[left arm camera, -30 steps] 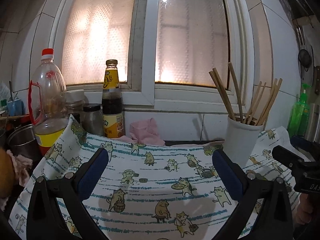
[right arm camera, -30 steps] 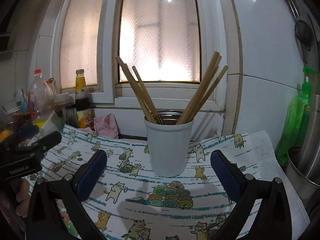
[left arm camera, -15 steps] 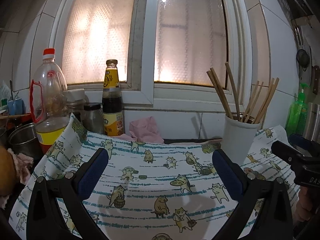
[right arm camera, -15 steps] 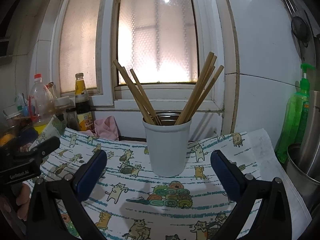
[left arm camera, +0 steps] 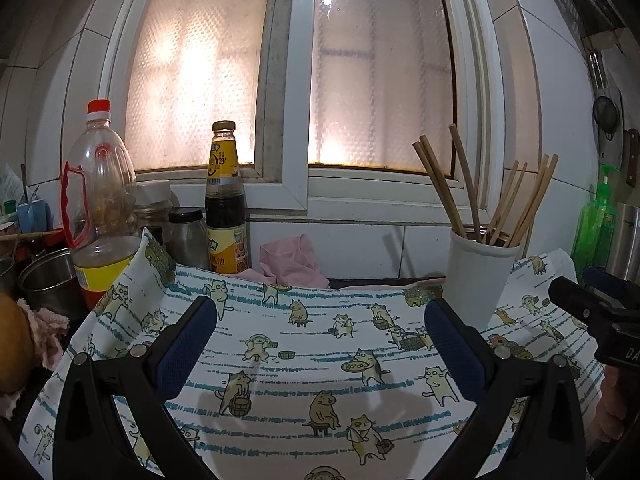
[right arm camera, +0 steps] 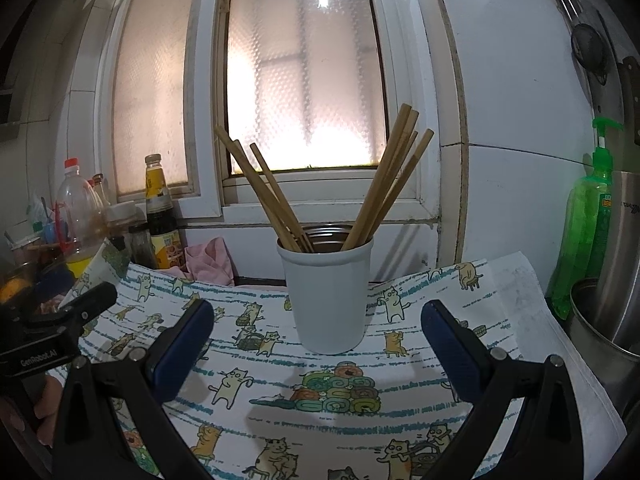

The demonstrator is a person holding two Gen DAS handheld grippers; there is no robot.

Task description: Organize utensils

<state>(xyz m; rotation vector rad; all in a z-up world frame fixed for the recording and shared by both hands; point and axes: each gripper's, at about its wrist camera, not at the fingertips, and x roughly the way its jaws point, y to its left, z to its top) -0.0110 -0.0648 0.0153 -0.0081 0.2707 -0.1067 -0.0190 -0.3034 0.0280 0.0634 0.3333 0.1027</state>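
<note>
Standing upright in the white cup (right arm camera: 328, 296) on the cat-print cloth (right arm camera: 344, 420), the wooden chopsticks (right arm camera: 384, 184) fan out in two leaning bunches. They look light, stiff and thin, likely to roll or slip; best pinched partway up the shaft, above the rim. The right gripper (right arm camera: 318, 344) faces the cup, jaws spread wide, holding nothing. The left gripper (left arm camera: 320, 344) hovers over bare cloth, equally wide and empty.
</note>
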